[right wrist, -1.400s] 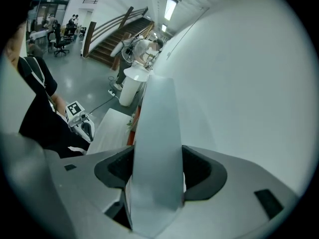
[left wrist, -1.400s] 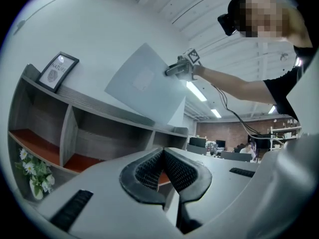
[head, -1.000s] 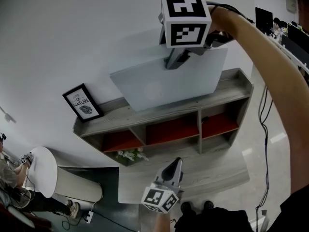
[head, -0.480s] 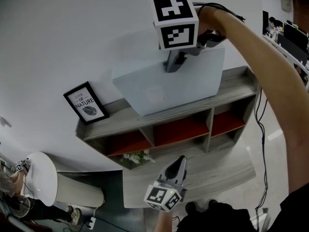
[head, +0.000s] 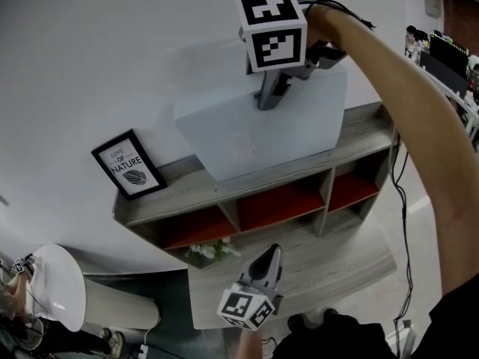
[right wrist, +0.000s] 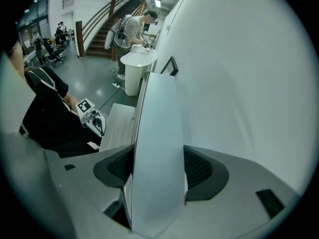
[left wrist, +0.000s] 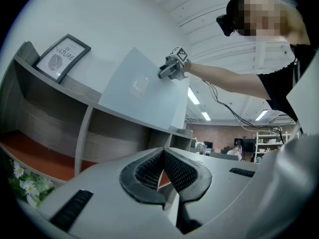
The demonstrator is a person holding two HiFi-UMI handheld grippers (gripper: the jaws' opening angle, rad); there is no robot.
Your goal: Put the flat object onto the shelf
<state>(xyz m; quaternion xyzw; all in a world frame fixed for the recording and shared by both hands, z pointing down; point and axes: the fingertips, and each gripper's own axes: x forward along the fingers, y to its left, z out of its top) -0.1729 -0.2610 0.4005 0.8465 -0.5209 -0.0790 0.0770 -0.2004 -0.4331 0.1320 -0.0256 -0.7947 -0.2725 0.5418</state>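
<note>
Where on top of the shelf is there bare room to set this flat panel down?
Two bare patches show on the shelf top: a short stretch between the picture frame and the flat panel, and the right end past the panel's edge. The frame takes the left end. The middle is hidden behind the panel, which the right hand-held gripper holds.

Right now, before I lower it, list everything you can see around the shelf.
pale grey flat panel: one, grey, tilted against the white wall above the shelf top
grey wooden shelf unit: one, grey with red inside three compartments, against the wall
black-framed picture: one, black and white, on the shelf top, left of the panel
white flowers: one bunch, below the left compartment
white round table: one, far left
right gripper: shut on the panel's upper edge
left gripper: shut, empty, low before the shelf
</note>
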